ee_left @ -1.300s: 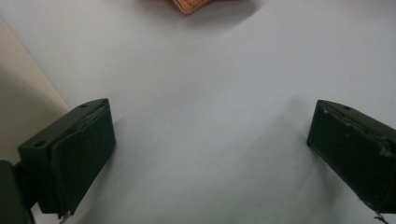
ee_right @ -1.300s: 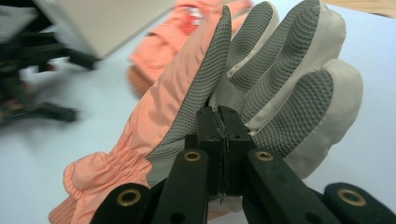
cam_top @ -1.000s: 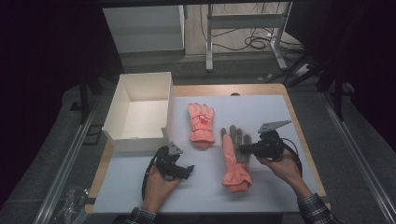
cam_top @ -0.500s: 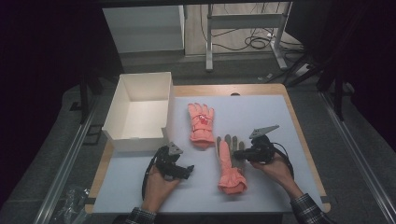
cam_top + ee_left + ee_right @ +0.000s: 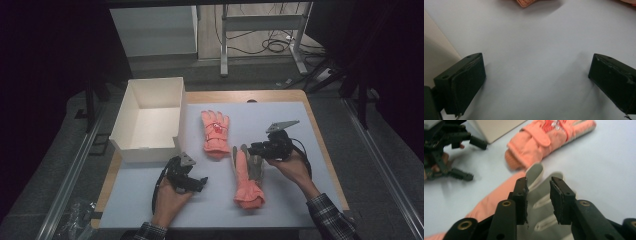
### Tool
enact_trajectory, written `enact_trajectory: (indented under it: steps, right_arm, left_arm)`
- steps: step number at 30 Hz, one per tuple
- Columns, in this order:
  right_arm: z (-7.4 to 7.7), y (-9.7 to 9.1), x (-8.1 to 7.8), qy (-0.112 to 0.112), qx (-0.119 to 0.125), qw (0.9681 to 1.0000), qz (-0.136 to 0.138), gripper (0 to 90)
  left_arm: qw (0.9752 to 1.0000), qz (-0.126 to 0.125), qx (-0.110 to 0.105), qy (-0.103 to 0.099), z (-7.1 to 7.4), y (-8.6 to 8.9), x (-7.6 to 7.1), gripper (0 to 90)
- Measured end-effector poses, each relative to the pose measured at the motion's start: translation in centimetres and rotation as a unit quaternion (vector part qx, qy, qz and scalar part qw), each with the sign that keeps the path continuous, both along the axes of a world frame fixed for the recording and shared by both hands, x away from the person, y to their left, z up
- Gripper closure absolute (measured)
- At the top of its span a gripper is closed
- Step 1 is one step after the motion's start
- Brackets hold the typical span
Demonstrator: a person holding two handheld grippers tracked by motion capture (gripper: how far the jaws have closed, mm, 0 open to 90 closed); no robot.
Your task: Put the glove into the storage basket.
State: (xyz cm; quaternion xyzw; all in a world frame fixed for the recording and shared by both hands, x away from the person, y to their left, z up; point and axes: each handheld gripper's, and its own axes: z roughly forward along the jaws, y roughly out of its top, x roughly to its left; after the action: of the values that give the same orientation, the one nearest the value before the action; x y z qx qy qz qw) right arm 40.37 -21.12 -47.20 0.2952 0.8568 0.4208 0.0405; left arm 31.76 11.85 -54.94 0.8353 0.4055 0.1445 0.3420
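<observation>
Releasing the near glove [image 5: 247, 175] is the step in hand, judged from how things lie: the right gripper [image 5: 256, 148] is hanging over that glove's grey finger end, its jaws having just been opening, now standing part-spread with nothing pinched between them. In the right gripper view the right gripper [image 5: 539, 200] is pointing down at the pale fingers of the near glove [image 5: 541, 202], the black pads clear of the cloth on both sides. The near glove is lying palm-up in the front-right part of the bench [image 5: 320, 130], cuff toward the front edge, fingers toward the middle. The far glove [image 5: 216, 131] is lying back-up near the middle of the bench, just beside the right wall of the white box [image 5: 131, 107], which is standing open at the bench's left rear corner. The two gloves are lying near each other but apart. The left gripper [image 5: 192, 180] is resting low at the front-left of the bench; in the left gripper view its jaws are spread wide over bare blue surface [image 5: 531, 50], holding nothing.

The next move probably calls for a fresh, firmer pinch on one glove, taking enough cloth so that it lifts without slipping, followed by a carry toward the box. Which glove goes first cannot be told.
</observation>
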Motion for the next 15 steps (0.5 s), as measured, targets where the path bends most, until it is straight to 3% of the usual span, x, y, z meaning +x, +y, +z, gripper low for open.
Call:
enact_trajectory:
  steps: [15]
  right_arm:
    - [0.9,4.6,3.3,-0.036,-0.014,0.9992,0.001,57.1]
  left_arm:
    - [1.0,-0.002,0.002,0.0,0.0,0.0,0.0,1.1]
